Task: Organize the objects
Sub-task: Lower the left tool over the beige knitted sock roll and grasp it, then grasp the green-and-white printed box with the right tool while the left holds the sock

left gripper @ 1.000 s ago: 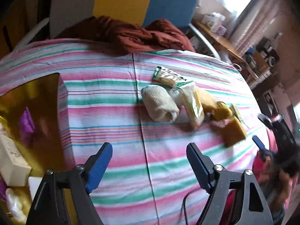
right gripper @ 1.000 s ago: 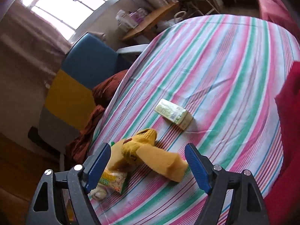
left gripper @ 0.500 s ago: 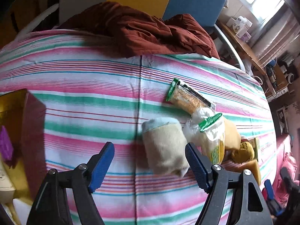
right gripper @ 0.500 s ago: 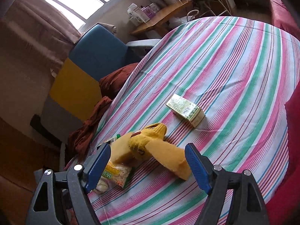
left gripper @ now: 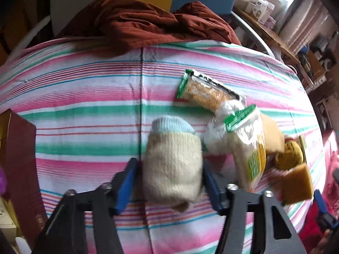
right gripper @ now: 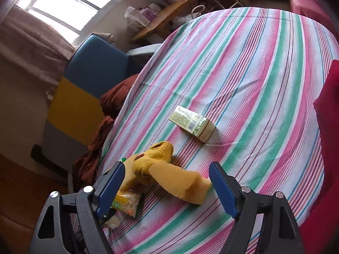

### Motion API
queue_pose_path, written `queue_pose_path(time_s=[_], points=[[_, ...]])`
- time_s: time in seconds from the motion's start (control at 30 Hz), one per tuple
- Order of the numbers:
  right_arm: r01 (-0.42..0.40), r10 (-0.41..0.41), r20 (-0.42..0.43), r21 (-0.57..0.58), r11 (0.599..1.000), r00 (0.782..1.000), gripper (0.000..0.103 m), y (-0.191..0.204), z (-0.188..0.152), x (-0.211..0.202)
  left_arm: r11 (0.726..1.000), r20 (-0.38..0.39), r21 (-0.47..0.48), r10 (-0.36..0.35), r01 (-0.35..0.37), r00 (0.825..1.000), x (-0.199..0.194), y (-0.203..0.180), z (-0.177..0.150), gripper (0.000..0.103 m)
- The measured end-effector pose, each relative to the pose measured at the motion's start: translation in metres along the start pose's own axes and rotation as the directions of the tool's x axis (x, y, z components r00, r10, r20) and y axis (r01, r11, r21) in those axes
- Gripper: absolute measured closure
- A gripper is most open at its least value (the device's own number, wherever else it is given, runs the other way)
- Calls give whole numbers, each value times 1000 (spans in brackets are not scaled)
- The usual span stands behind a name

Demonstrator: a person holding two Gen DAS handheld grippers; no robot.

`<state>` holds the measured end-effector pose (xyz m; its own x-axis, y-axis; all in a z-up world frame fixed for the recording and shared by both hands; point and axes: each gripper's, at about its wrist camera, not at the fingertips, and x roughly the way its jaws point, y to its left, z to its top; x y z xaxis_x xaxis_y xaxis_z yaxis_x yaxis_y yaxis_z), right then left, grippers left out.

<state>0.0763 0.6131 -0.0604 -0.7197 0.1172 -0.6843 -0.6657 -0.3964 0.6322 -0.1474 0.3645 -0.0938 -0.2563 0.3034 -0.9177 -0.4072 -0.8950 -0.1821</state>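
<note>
- Left wrist view: the left gripper (left gripper: 168, 183) has its blue pads on either side of the cream sock (left gripper: 172, 166), a rolled knit bundle with a pale blue cuff at its far end; the pads look to be touching its flanks, but motion blur means I cannot tell whether the jaws are already clenched on it or only framing it
- The cream sock lies on the striped cloth (left gripper: 84, 97); just beside it on its right sit a crinkly snack bag (left gripper: 247, 146) and, beyond that, a green-ended cracker pack (left gripper: 206, 94), with the yellow socks (left gripper: 292, 169) further right
- Well to the left of the cream sock, an open box (left gripper: 20, 154) stands at the cloth's edge, a likely place to put it
- The step in hand seems to be picking up the cream sock; the next move calls for a firm squeeze, since the knit is soft, then a lift clear of the snack bag
- Right wrist view: the right gripper (right gripper: 166, 185) is released, its jaws spread wide over the yellow socks (right gripper: 169, 175), touching nothing
- Beyond the yellow socks lies a small green carton (right gripper: 193, 126), apart from them, and the snack bag (right gripper: 127, 204) lies close beside their left end
</note>
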Motion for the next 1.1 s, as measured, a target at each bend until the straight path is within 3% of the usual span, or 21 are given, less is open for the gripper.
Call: queue_pose_path(time_s=[0.5,0.7,0.93,1.1], points=[[88,-88,-44,11,996,995,20,-5,2,9,990,27,141,-12,8,1000,-28,-2,-77,54],[159,-156,-51,58,986,986,20,-13,9,10,980,56,201,-1,-10,998,-29,-4,-91,54],[338,-349,-47,-157,928,936,20,7,40,39,984,51,175,-32,23,998,-29,1,-90,54],[417,-443,-1,-334,845,897,21,24,53,75,986,57,163,-54,44,997,-28,4,-90,54]])
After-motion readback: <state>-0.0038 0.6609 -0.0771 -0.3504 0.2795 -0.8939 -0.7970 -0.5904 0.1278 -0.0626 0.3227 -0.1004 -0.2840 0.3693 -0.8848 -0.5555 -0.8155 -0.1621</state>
